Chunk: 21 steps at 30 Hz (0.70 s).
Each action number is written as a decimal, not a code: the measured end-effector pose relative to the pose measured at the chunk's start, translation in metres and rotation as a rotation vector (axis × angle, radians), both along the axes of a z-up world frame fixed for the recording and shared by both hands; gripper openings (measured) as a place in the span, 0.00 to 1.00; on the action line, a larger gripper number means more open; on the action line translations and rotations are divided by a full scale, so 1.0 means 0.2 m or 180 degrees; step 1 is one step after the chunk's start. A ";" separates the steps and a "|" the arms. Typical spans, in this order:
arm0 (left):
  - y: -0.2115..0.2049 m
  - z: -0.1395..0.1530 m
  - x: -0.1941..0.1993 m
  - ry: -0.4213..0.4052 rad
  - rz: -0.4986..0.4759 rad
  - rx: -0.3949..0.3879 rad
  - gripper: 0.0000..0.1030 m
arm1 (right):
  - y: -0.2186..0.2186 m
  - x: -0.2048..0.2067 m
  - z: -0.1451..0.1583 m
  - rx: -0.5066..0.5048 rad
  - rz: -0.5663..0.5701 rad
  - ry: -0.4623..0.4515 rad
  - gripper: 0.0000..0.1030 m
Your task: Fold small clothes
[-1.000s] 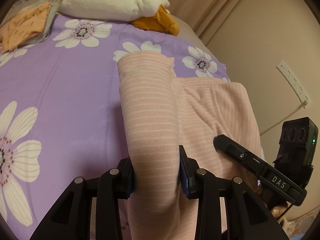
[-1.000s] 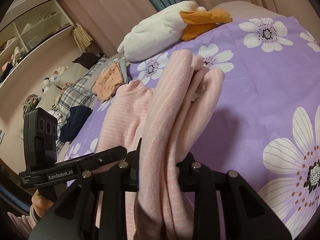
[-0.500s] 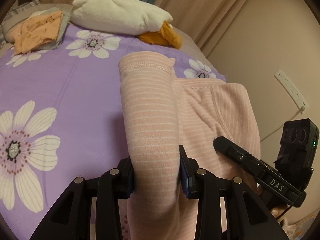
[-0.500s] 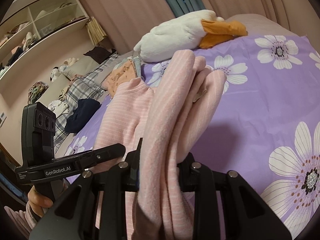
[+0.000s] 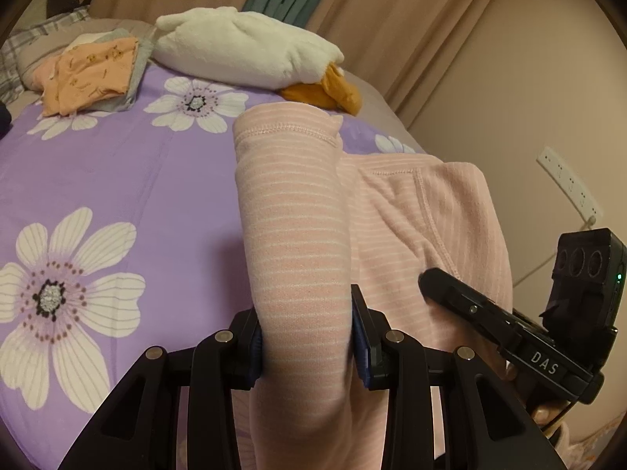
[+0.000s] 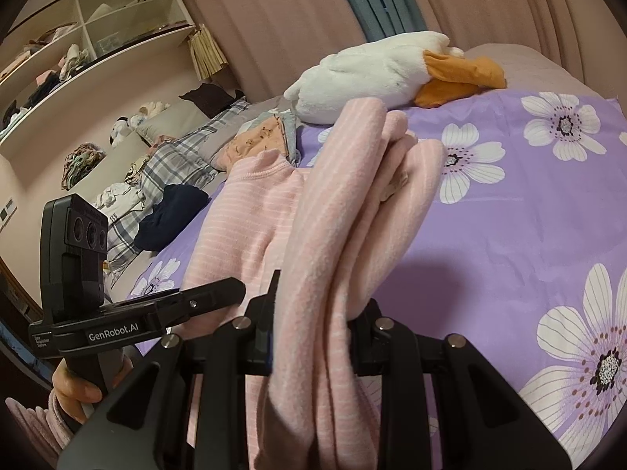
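Note:
A pink garment with thin white stripes [image 5: 294, 227] hangs between both grippers above the purple flowered bedspread [image 5: 117, 180]. My left gripper [image 5: 305, 340] is shut on one bunched end of it. My right gripper [image 6: 313, 337] is shut on the other end, where several folds [image 6: 352, 203] are pinched together. The rest of the garment drapes between them [image 6: 243, 211]. The right gripper's body shows at the lower right of the left wrist view [image 5: 509, 325], and the left gripper's body at the lower left of the right wrist view [image 6: 129, 313].
A white and orange plush goose [image 5: 250, 51] lies at the head of the bed. Folded orange and grey clothes [image 5: 90, 74] sit to its left. A plaid blanket and a dark garment [image 6: 172, 215] lie at the bed's side, below wall shelves [image 6: 78, 39].
Both grippers have risen and tilted up with the pink garment; more of the bed's far end, curtains and shelves show. The grip on the garment is unchanged.

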<state>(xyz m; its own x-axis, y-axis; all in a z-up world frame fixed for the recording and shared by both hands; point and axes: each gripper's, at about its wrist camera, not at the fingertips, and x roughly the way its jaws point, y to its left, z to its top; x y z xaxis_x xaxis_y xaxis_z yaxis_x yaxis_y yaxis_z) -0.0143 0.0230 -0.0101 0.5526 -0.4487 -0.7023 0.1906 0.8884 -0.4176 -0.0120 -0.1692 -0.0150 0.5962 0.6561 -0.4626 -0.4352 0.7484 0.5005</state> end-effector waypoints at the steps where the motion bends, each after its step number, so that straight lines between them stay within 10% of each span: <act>1: 0.00 0.00 0.00 -0.0010 0.0010 -0.0003 0.34 | 0.01 0.00 0.00 -0.0006 0.0007 -0.0006 0.26; 21: 0.06 0.03 -0.02 -0.0094 0.0102 0.0014 0.34 | 0.13 0.06 0.04 -0.0089 0.0104 -0.0042 0.26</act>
<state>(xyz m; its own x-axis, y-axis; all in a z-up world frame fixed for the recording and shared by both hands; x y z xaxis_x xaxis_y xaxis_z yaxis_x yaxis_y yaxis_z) -0.0188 0.0352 -0.0041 0.5872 -0.4275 -0.6873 0.1743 0.8960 -0.4084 -0.0004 -0.1423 -0.0066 0.5808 0.6623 -0.4733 -0.4662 0.7473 0.4735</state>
